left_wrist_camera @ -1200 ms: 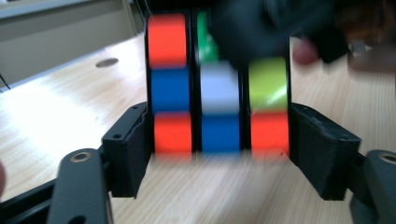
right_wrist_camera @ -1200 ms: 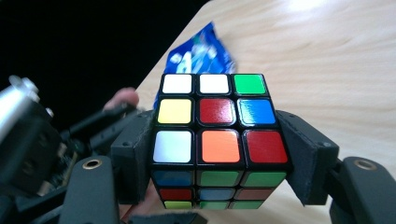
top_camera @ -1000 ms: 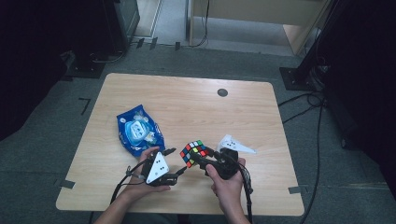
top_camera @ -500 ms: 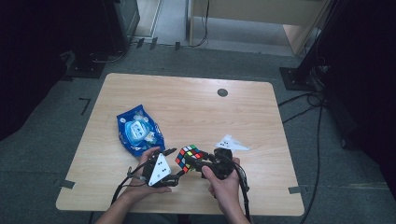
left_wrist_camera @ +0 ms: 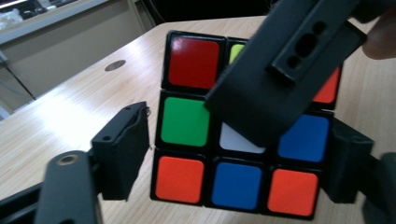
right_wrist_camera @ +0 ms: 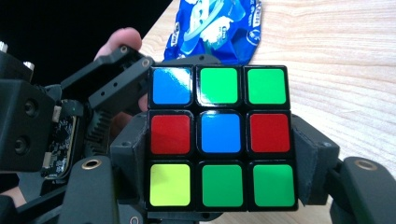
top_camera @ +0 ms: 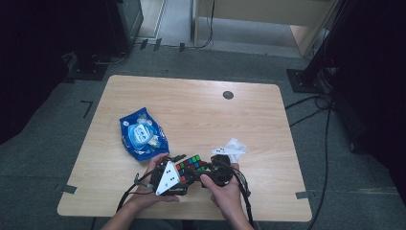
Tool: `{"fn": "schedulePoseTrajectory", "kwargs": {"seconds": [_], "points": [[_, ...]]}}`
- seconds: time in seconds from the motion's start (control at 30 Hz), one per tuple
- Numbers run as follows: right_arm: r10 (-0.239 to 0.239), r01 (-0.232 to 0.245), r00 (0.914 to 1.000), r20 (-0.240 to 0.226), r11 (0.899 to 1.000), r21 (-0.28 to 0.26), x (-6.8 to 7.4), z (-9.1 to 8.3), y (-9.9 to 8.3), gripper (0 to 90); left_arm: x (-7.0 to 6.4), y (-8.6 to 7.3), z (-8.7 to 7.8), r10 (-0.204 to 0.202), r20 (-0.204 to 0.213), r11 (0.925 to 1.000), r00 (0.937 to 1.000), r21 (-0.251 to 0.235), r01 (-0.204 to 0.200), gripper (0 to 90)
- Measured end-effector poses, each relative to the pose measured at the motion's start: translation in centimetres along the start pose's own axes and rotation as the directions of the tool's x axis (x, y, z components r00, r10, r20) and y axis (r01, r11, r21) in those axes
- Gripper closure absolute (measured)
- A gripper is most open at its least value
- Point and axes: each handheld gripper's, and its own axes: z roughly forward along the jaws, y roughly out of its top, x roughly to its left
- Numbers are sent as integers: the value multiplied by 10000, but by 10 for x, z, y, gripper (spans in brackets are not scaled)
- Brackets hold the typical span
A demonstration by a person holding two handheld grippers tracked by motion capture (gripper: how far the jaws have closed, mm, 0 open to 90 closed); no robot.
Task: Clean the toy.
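A scrambled Rubik's cube (top_camera: pixel 191 166) is held just above the wooden table (top_camera: pixel 201 115) near its front edge. My right gripper (top_camera: pixel 201 171) is shut on it; in the right gripper view its jaws press both sides of the cube's (right_wrist_camera: pixel 219 135) middle layer. My left gripper (top_camera: pixel 183 171), with the grey three-cornered plate, faces it from the left. In the left gripper view the cube (left_wrist_camera: pixel 187 121) sits between its jaws. The left jaw stands a sliver off the cube's edge, the right jaw lies at the far side. One right-gripper jaw crosses in front of the cube there.
A blue snack bag (top_camera: pixel 142 134) lies left of centre, just behind the left hand. A crumpled white wrapper (top_camera: pixel 231 149) sits right of the cube. A dark round grommet (top_camera: pixel 228 95) is set in the far part of the table. Cables trail off the front edge.
The right gripper has carried the cube leftward, away from the white wrapper, into the span of the left gripper's jaws. The left hand has barely moved.
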Motion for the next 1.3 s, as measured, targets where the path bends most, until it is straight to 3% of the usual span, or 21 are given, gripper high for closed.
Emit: {"fn": "schedulePoseTrajectory", "kwargs": {"seconds": [0.13, 0.27, 0.37, 0.47, 0.57, 0.63, 0.67, 0.73, 0.87, 0.97, 1.03, 1.07, 1.13, 1.27, 1.3], "points": [[19, -19, 10000, 36, 9999, -144, 0, -1, 1, 342, -3, 1, -1, 323, -94, 9995, 9994, -45, -324, 302], [-152, 153, 9999, 66, 9999, -69, -1, -1, 1, 341, -2, 1, -1, 225, -19, 9997, 9997, 88, -225, 338], [-247, 247, 9994, -231, 9997, -41, -4, -5, 4, 340, 7, -1, -3, -173, -315, 9997, 9994, 163, 178, 338], [-429, 417, 9979, -495, 9988, -253, -8, -15, 9, 344, 19, -5, -5, -691, -700, 9973, 9951, 208, 707, 339], [-891, 873, 9958, -227, 9937, -705, -15, -27, 14, 346, 30, -9, -9, -1136, -875, 9930, 9897, 233, 1160, 339], [-1277, 1323, 9903, 548, 9871, -902, -22, -33, 16, 347, 34, -10, -11, -1296, -1012, 9909, 9864, 225, 1325, 339], [-1632, 1738, 9799, 1147, 9807, -898, -28, -35, 16, 354, 36, -10, -11, -1382, -1014, 9898, 9852, 195, 1409, 339], [-2166, 2381, 9471, 2367, 9690, -659, -44, -35, 13, 423, 37, -10, -12, -1476, -1021, 9886, 9838, 137, 1498, 339], [-2516, 2702, 9055, 3417, 9628, -72, -72, -32, 5, 504, 36, -10, -12, -1438, -935, 9892, 9852, 145, 1458, 339], [-3034, 3108, 8751, 3770, 9495, 426, -86, -28, 0, 487, 36, -10, -11, -1415, -841, 9895, 9864, 181, 1435, 339], [-3349, 3353, 8600, 3851, 9396, 685, -89, -25, -2, 470, 35, -10, -10, -1380, -827, 9899, 9870, 201, 1401, 339], [-3544, 3541, 8440, 4025, 9319, 781, -90, -23, -3, 456, 34, -10, -10, -1391, -813, 9898, 9869, 189, 1411, 339], [-3613, 3679, 8297, 4255, 9272, 700, -90, -25, -2, 428, 34, -10, -10, -1375, -755, 9901, 9876, 189, 1393, 339], [-3570, 3789, 8140, 4582, 9243, 470, -93, -31, -1, 419, 33, -10, -10, -1329, -703, 9906, 9886, 239, 1348, 339], [-3661, 3831, 8026, 4709, 9215, 636, -96, -30, -1, 415, 32, -10, -9, -1309, -684, 9908, 9890, 248, 1328, 339]]}}
